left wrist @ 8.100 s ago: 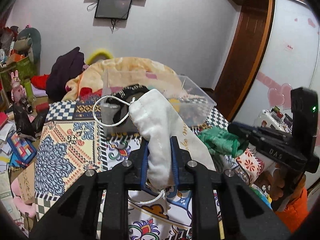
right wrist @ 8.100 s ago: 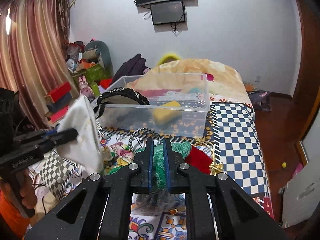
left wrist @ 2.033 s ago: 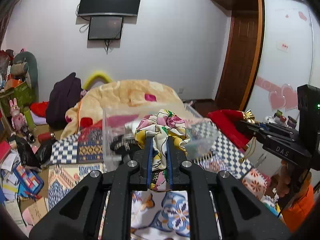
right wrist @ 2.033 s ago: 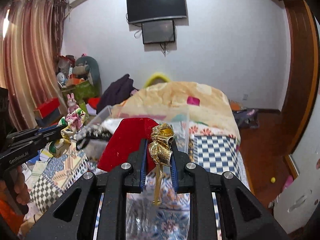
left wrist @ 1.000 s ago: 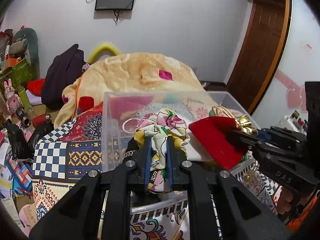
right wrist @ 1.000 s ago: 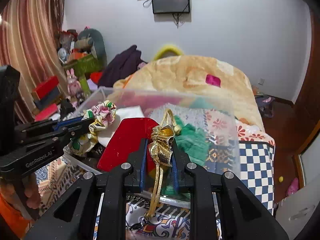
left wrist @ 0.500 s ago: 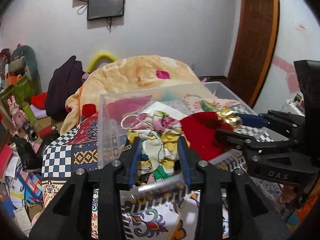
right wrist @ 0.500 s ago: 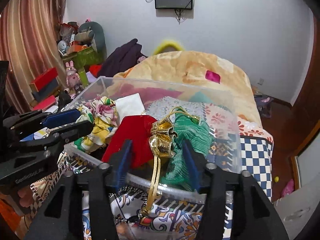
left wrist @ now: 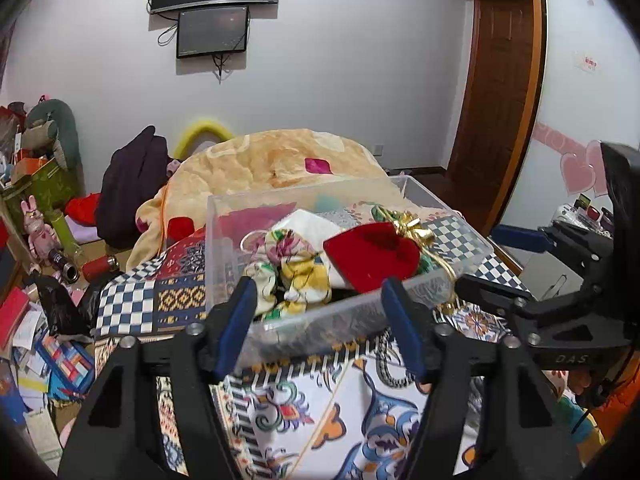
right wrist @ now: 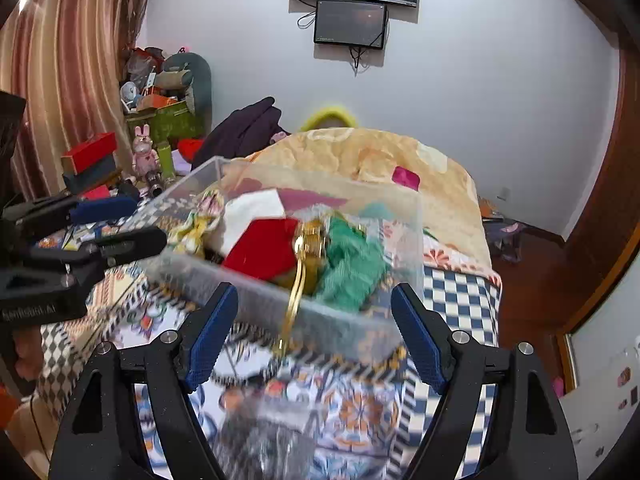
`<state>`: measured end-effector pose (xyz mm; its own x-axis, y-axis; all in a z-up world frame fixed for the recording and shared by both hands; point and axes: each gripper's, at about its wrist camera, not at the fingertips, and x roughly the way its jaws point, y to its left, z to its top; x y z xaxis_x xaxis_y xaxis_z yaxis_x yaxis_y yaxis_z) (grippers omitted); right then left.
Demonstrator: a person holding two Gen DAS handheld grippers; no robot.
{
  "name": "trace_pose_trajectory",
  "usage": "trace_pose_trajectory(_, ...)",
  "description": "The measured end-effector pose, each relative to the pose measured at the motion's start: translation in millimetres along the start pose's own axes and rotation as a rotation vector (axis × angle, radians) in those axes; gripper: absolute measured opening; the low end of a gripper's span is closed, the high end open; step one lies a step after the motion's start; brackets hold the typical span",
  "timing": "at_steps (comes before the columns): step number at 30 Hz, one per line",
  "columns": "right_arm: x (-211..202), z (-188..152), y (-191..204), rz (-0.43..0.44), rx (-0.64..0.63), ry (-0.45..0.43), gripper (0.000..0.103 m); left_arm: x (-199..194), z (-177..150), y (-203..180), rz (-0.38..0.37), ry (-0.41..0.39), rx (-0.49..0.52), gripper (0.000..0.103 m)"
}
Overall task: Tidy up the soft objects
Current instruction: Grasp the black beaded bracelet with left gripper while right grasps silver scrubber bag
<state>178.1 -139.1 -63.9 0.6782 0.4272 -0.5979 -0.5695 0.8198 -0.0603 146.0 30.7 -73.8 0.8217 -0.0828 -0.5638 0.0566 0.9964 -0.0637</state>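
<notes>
A clear plastic bin [left wrist: 224, 248] [right wrist: 416, 240] stands on the patterned bedspread. In it lie a floral cloth bundle [left wrist: 292, 264] [right wrist: 196, 220], a white pouch [left wrist: 308, 220] [right wrist: 256, 206], a red pouch [left wrist: 372, 256] [right wrist: 264, 250] with a gold ribbon [left wrist: 412, 228] [right wrist: 298, 280] hanging over the front wall, and a green cloth [right wrist: 352, 264]. My left gripper [left wrist: 320, 324] [right wrist: 116, 224] is open and empty just in front of the bin. My right gripper [right wrist: 312, 332] [left wrist: 492, 260] is open and empty near the bin's right front.
An orange blanket [left wrist: 280, 164] is heaped behind the bin. A dark cord [left wrist: 384, 360] lies on the patterned bedspread [left wrist: 320, 420] in front. Boxes, toys and clutter [left wrist: 36, 240] fill the left side. A wooden door [left wrist: 500, 100] is at the right.
Both grippers opened wide and let go: the floral bundle and the red pouch now lie in the bin. Both grippers have drawn back from it.
</notes>
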Motion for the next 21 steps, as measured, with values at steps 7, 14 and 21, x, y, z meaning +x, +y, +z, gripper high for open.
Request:
trace_pose_trajectory(7, -3.5, -38.0, 1.4, 0.02, 0.011, 0.079, 0.077, -7.9, -36.2, -4.4, -0.03, 0.07, 0.003, 0.066)
trace_pose_trajectory(14, 3.5, -72.8, 5.6, 0.116, 0.061, 0.175, 0.077, -4.0, -75.0, -13.8, -0.05, 0.155, -0.008, 0.066)
trace_pose_trajectory(21, 7.5, -80.3, 9.3, 0.132, 0.071, 0.184, 0.054, 4.9, -82.0, -22.9, -0.087, 0.165, -0.059, 0.065)
